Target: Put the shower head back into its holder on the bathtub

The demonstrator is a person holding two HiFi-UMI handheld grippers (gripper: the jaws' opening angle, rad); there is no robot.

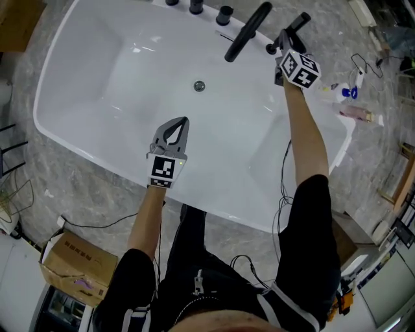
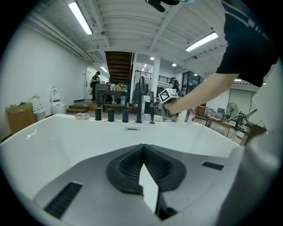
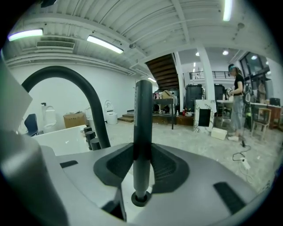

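Note:
The black stick-shaped shower head [image 3: 142, 132] stands upright between the jaws of my right gripper [image 3: 141, 176], which is shut on it. Its lower end sits in the round black holder [image 3: 140, 199] on the tub's far rim. In the head view the shower head [image 1: 292, 31] and my right gripper [image 1: 283, 52] are at the back right rim of the white bathtub [image 1: 97, 139]. My left gripper [image 1: 182, 123] hangs over the tub's near side, shut and empty; its closed tips [image 2: 143, 148] point across the basin.
A black arched faucet spout [image 1: 248, 31] rises just left of the shower head, with black knobs [image 1: 194, 8] further left along the rim. The drain [image 1: 199, 85] lies mid-basin. Bottles [image 1: 350, 93] sit on the right ledge. A cardboard box [image 1: 78, 259] stands on the floor, near left.

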